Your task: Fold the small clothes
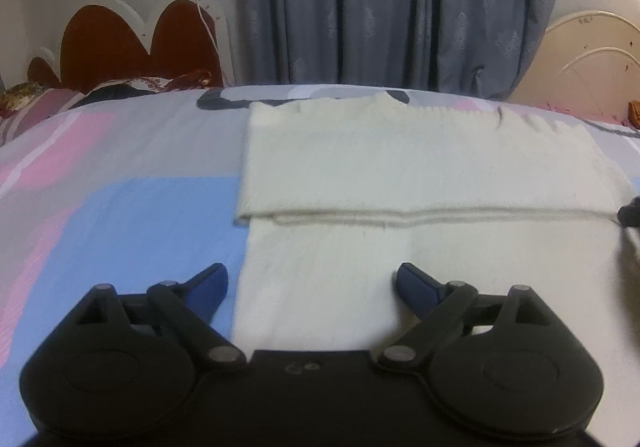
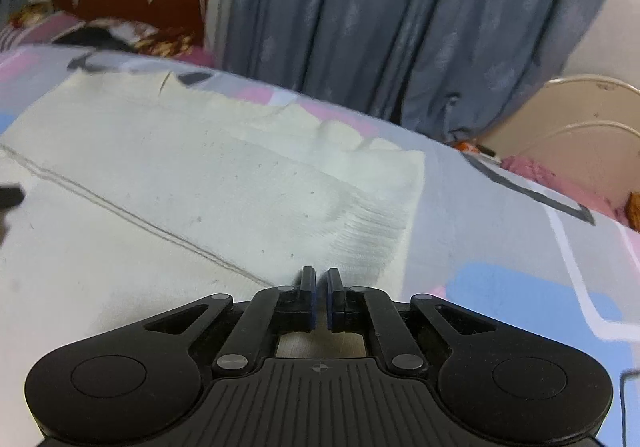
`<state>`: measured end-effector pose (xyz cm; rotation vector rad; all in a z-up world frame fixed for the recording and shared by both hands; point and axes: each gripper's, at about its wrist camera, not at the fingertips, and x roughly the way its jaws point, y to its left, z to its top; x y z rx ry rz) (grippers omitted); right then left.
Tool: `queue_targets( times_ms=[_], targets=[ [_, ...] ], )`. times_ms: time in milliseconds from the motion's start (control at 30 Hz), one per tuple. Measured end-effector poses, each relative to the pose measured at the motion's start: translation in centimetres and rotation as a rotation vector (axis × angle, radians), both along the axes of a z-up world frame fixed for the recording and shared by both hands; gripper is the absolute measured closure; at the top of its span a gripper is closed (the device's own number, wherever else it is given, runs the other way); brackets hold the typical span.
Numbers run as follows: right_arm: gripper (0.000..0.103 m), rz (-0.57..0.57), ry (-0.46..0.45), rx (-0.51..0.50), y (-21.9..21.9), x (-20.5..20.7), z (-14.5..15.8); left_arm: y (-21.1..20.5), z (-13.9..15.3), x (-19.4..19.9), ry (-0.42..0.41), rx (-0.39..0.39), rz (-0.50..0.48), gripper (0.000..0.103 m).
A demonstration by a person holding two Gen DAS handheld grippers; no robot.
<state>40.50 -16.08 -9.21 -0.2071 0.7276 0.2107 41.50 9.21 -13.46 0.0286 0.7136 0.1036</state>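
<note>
Patterned bedsheet (image 1: 120,215), grey curtain (image 1: 380,7) — left fingers (image 1: 216,283) wide, right fingers (image 2: 308,287) slightly apart, empty.

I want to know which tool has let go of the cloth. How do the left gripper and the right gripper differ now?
The left gripper stands wide open over the cream garment; the right gripper shows only a narrow gap. The left sits over the garment's left edge, the right near its right corner. Neither pinches fabric. Both have blue pads.
</note>
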Motion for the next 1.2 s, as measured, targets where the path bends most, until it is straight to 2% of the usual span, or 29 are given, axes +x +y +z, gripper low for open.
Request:
queue_targets(
  times_ms=[67,167,333,500,667,700,767,933,1100,1200],
  targets=[
    [0.04,0.021,-0.039,0.05,-0.5,-2.3,0.5,0.1,0.1,-1.2,0.0,-0.009,0.001,0.013],
    [0.04,0.035,-0.031,0.067,-1.2,-5.0,0.4,0.0,-0.1,-3.2,0.008,-0.015,0.008,0.013],
    [0.04,-0.006,-0.026,0.119,-2.6,-8.2,0.9,-0.6,0.3,-5.3,0.01,0.004,0.007,0.015],
    [0.04,-0.064,-0.032,0.185,-3.8,-10.9,3.0,-1.0,0.6,-8.6,0.023,-0.001,-0.013,0.015],
    [0.042,-0.118,-0.028,0.241,-5.7,-14.9,4.4,-0.4,0.9,-11.7,0.03,-0.051,0.011,0.019],
    [0.049,-0.126,-0.019,0.253,-6.2,-15.6,4.6,-0.3,1.1,-12.4,0.03,-0.061,0.013,0.021],
    [0.055,-0.142,-0.001,0.268,-6.8,-17.1,4.9,-0.1,1.5,-14.0,0.029,-0.079,0.005,0.028],
    [0.055,-0.16,0.051,0.323,-8.4,-21.0,5.4,1.3,1.6,-18.5,0.059,-0.092,0.017,0.028],
    [0.055,-0.16,0.121,0.365,-8.8,-24.8,4.6,2.4,1.5,-22.1,0.076,-0.114,0.014,0.028],
    [0.055,-0.164,0.142,0.361,-8.5,-26.8,4.1,2.8,1.7,-23.5,0.082,-0.143,0.003,0.037]
  ],
)
